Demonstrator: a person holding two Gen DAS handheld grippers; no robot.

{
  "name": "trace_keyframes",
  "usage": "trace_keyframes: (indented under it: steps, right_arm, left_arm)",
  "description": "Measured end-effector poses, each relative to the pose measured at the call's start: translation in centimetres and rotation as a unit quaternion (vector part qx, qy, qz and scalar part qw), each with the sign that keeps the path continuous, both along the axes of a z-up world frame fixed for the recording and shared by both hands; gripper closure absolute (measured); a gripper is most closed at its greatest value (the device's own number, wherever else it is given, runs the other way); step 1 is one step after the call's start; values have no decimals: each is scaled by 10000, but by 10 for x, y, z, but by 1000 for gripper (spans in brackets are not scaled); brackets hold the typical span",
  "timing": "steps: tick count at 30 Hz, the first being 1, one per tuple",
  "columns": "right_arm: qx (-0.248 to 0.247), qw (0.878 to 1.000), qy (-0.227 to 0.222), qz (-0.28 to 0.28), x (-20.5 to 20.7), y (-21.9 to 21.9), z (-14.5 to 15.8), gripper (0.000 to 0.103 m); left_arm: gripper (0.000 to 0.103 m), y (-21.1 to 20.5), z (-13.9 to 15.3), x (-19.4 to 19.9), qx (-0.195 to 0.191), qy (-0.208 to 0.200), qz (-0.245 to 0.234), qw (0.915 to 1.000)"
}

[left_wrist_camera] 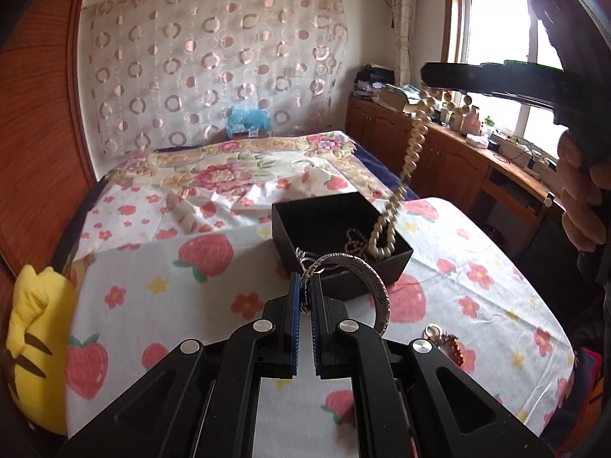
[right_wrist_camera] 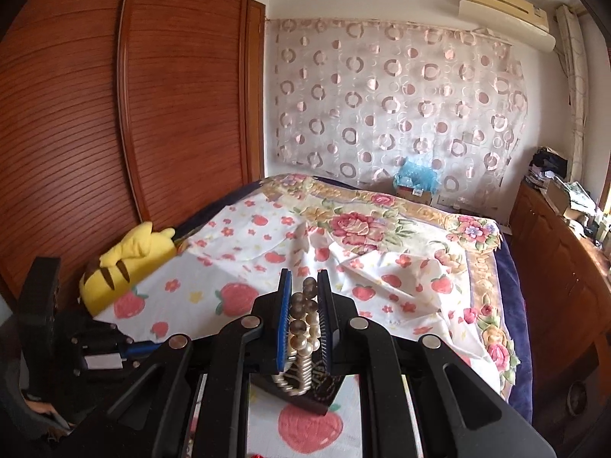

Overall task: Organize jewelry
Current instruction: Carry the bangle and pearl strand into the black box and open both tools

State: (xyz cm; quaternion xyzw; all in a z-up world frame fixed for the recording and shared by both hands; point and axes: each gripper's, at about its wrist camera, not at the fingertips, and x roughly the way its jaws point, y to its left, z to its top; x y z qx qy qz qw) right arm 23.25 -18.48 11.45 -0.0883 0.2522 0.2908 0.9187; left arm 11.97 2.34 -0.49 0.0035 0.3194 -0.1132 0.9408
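Spread below both grippers: a bed point(left_wrist_camera: 126, 347) under a strawberry-print sheet, and on it, just ahead of the left gripper point(left_wrist_camera: 304, 297), a black open box point(left_wrist_camera: 385, 269) with darker beads in its bottom. Clamped narrow in the right gripper point(right_wrist_camera: 304, 307), above and to the right of the left one: a pearl necklace point(left_wrist_camera: 414, 141) whose tail trails down into that box, so best lifted straight and slowly till the tail clears the wall without dragging the box. Pinched edge-on between the left gripper's shut pads: a silver bangle point(left_wrist_camera: 376, 290), best held level and apart from the hanging pearls to avoid tangling.
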Motion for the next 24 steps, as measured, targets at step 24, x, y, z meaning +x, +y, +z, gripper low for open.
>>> trace_keyframes:
  steps: [24]
  right_arm:
    - [-248,9971,718,-92,24,-9,-116,61]
  left_arm:
    - [99,-13,0,62,212,148,118,9996]
